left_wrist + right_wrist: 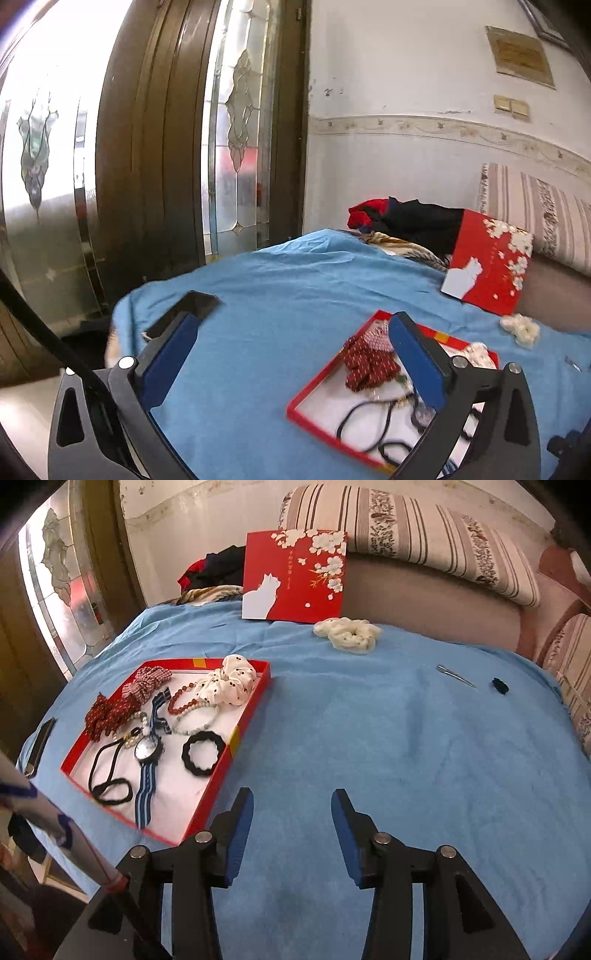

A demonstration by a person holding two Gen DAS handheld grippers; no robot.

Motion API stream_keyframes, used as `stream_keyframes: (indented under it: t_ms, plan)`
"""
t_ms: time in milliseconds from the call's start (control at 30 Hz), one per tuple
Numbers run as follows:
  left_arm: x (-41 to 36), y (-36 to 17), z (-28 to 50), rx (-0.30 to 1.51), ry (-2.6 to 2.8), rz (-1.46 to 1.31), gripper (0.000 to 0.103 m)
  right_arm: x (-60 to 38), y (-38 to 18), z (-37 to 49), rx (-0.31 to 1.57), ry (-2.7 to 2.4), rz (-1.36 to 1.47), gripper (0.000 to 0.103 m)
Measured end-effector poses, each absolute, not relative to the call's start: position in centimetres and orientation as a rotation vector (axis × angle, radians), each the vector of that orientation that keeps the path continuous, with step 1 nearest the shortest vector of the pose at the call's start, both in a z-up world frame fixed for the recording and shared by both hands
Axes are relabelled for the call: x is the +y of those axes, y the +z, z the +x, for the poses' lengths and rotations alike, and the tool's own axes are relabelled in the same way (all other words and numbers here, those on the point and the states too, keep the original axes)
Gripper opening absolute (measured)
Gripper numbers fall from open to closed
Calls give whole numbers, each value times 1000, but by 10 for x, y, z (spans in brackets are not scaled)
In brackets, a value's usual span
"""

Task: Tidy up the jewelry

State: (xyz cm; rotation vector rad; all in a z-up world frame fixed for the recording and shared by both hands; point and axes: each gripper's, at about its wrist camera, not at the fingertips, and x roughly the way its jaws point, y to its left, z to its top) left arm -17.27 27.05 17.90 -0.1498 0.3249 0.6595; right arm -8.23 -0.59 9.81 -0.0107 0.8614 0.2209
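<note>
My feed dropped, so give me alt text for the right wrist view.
Open, empty right tongs hover over a blue cloth. A red tray of jewelry sits to the left; a white scrunchie lies beyond.

Setting: home, living room | Evidence: striped sofa cushion (406, 528); leaded-glass door (236, 122); wallpaper border (443, 131); blue cloth (369, 738) over table

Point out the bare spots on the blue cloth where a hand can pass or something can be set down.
The widest bare patch of the blue cloth lies right of the shallow red tray, short of the cream scrunchie, metal hair clip and small black band. Another lies between the tray and the black phone. The tray's far left corner is crowded.
</note>
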Motion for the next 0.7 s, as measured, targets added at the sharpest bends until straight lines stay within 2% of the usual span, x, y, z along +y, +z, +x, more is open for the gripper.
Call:
stream_keyframes:
  t_ms: [333,567,700]
  plan:
    - [217,235,-217,333,559,-68,103,-13,103,-124,788,229,3,53]
    - [191,222,-214,476,400,-152,103,-19,96,-143,799,241,3,54]
    - [183,204,-206,560,376,-183,103,-23,97,-151,785,236,-17,59]
